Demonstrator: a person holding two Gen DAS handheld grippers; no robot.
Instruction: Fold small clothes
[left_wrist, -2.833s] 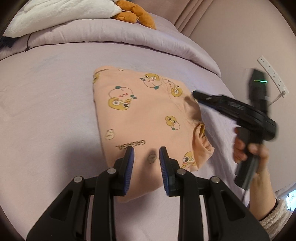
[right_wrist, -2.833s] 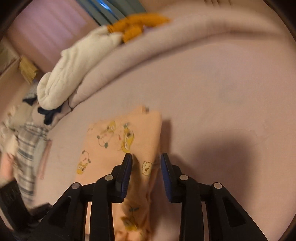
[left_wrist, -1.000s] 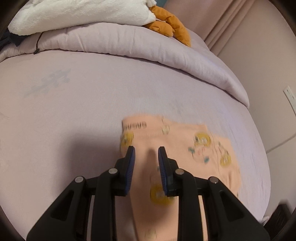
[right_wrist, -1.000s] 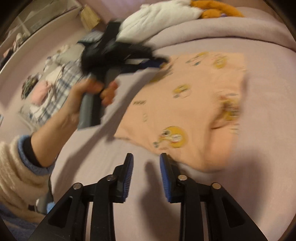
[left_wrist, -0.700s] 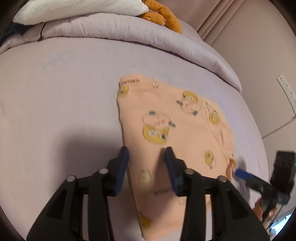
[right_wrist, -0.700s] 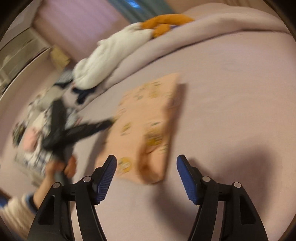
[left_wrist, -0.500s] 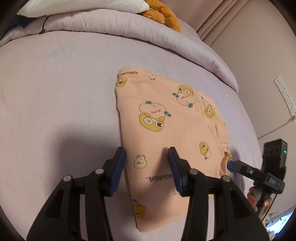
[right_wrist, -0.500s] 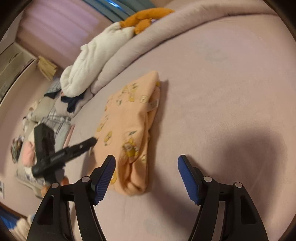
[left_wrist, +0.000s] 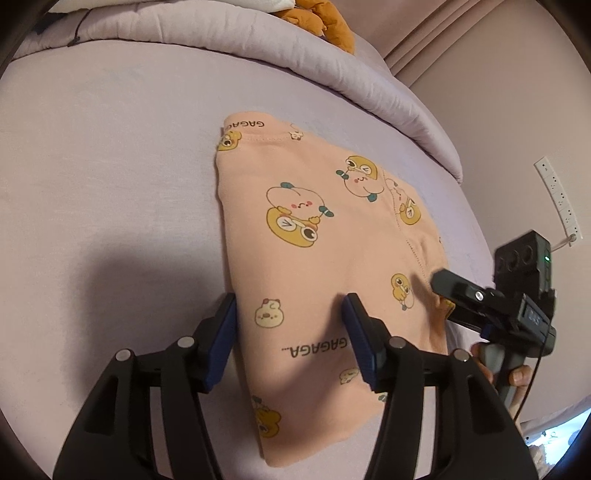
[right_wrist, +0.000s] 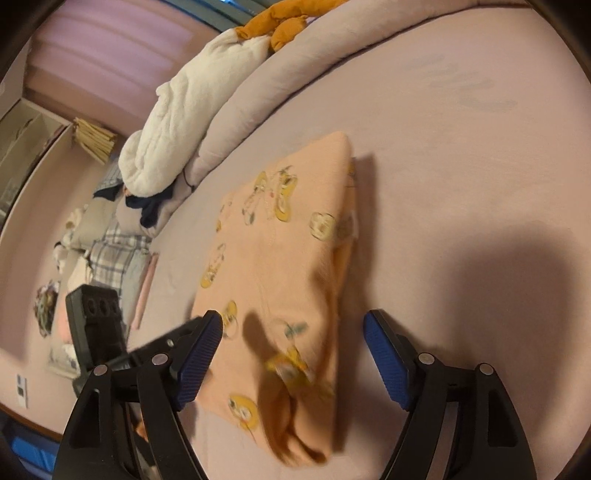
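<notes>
We are holding both grippers over a folded peach garment (left_wrist: 317, 258) printed with yellow cartoon ducks and the word GAGAGA, which is lying flat in a compact stack on the lilac bedsheet (left_wrist: 110, 166).

Our left gripper (left_wrist: 290, 334) is hanging above the near edge of the garment with its blue-padded jaws spread; they have just been opening, and the cloth is showing in the gap between them without either pad pressing on it.

Our right gripper (right_wrist: 293, 363) is hovering at the garment's other side, its jaws spread wider and also just opened, with the rumpled folded end under the gap and nothing pinched. In the left wrist view the right gripper is reaching in from the right, its tip just over the garment's edge, though we cannot quite tell whether it is touching the fabric there.

A rolled lilac duvet (left_wrist: 258, 44) is running along the far side of the bed, with a white fleece blanket (right_wrist: 177, 122) and an orange plush toy (left_wrist: 321, 22) on it.
</notes>
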